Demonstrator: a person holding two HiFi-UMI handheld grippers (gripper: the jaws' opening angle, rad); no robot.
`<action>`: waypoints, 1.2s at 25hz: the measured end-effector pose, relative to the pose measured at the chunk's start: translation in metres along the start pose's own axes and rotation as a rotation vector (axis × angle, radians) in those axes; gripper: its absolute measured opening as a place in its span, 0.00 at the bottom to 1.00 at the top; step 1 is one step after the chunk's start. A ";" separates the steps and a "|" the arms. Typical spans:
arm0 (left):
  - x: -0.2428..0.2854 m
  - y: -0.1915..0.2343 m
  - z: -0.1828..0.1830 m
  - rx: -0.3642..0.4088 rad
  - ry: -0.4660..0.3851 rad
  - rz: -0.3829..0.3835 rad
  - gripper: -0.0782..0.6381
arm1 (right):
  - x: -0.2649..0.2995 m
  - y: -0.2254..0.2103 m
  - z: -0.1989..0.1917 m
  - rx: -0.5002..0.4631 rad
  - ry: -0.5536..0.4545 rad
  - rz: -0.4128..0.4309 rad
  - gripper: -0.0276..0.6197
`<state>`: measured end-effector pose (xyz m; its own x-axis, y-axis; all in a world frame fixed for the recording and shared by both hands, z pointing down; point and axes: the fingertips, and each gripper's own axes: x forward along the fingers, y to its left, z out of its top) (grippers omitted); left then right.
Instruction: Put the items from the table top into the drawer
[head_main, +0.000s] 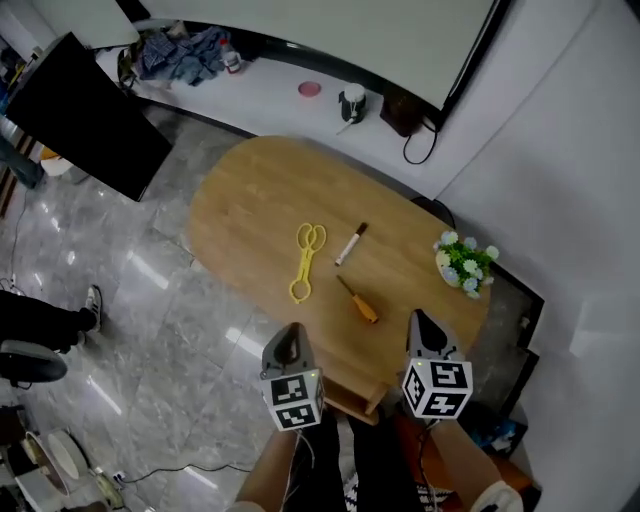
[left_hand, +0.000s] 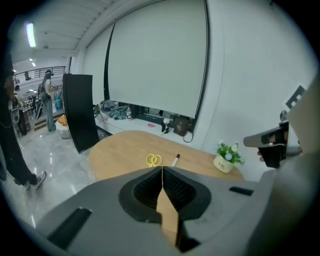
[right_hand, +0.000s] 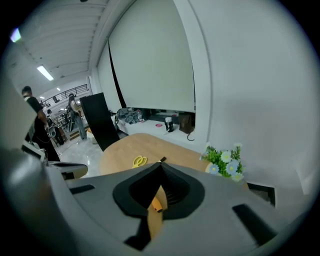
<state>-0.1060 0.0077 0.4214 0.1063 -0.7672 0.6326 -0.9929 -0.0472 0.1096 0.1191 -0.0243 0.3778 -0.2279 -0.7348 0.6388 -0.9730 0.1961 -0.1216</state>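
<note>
**Desk:** What can't you make out from there?

**Operator:** Starting at my left, the left gripper (head_main: 290, 335) hangs off the near edge of the table (head_main: 250, 190). Its own view shows its fingers pressed together with nothing between them. Between the two grippers a wooden piece (head_main: 355, 402) juts out under the table edge. The grippers and my arms hide most of it, so I can't tell whether it is the drawer. The right gripper (head_main: 420, 325) has its fingers closed to a point as well, and it is empty. Through the gap beneath them I see only the orange handle of the screwdriver (head_main: 358, 301), lying further off on the table.

**Desk:** Any writing?

**Operator:** The flower pot (head_main: 462, 262) has a small label, too small for me to read.

**Desk:** And the things to put away?

**Operator:** All are on the table top, ahead of both grippers. The yellow tongs (head_main: 306, 262) are leftmost, the marker (head_main: 351, 244) is just beside them, and the screwdriver is nearest me. Only bare wood lies between them and the grippers. The flower pot stands at the right end. Beyond the table, a black panel (head_main: 85, 115) stands far left. On the white ledge (head_main: 270, 95) lie a heap of clothes (head_main: 185, 52), a pink lid (head_main: 309, 88), a cup (head_main: 351, 102) and a dark box (head_main: 400, 112).
</note>
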 end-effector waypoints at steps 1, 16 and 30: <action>0.011 0.000 -0.006 -0.010 -0.005 0.000 0.12 | 0.010 -0.002 -0.011 -0.004 0.014 0.001 0.03; 0.103 0.018 -0.079 -0.014 0.151 -0.023 0.12 | 0.076 -0.018 -0.097 0.049 0.109 -0.047 0.03; 0.183 0.032 -0.079 0.100 0.243 -0.038 0.38 | 0.100 -0.029 -0.115 0.089 0.160 -0.079 0.03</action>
<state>-0.1138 -0.0837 0.6010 0.1420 -0.5880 0.7963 -0.9870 -0.1457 0.0684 0.1284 -0.0290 0.5327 -0.1490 -0.6318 0.7606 -0.9886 0.0786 -0.1284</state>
